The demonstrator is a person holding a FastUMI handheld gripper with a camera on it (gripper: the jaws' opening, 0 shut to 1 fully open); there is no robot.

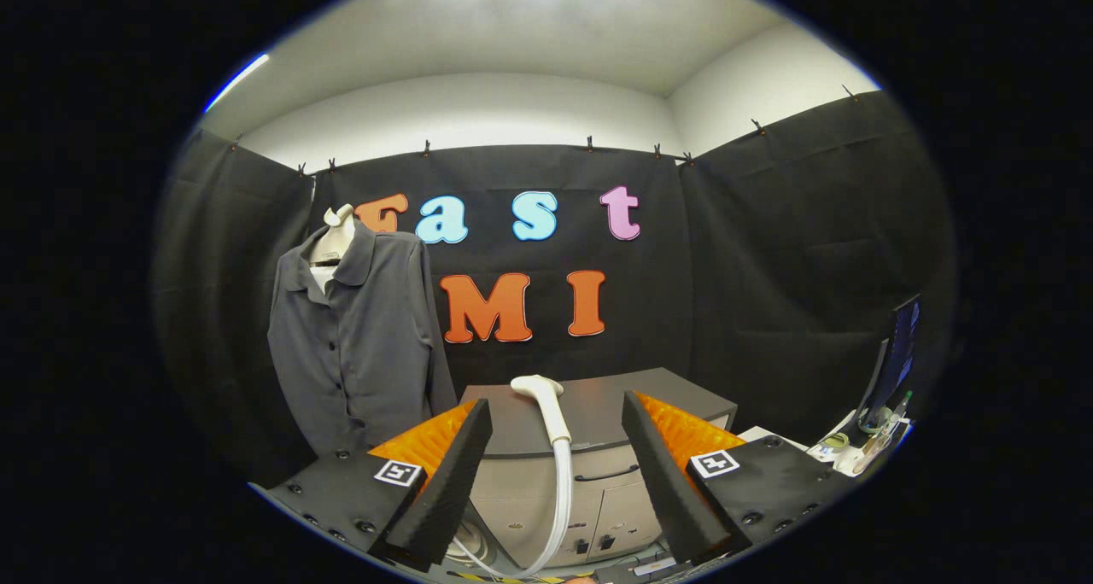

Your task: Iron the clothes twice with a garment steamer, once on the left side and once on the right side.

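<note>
A dark grey button-up shirt (359,336) hangs on a pale mannequin torso (335,238), beyond the fingers and to their left. A white garment steamer head (545,405) lies on the dark top of a cabinet (598,413), straight ahead between the two fingers. Its white hose (559,507) drops down the cabinet front in a curve. My gripper (557,422) is open, fingers spread wide with nothing pressed between them, and it stands short of the steamer.
The cabinet has beige doors and a drawer handle (606,476). To the right, a table edge holds a monitor (897,353), a bottle and small items (862,452). Black cloth walls close in the booth behind and on both sides.
</note>
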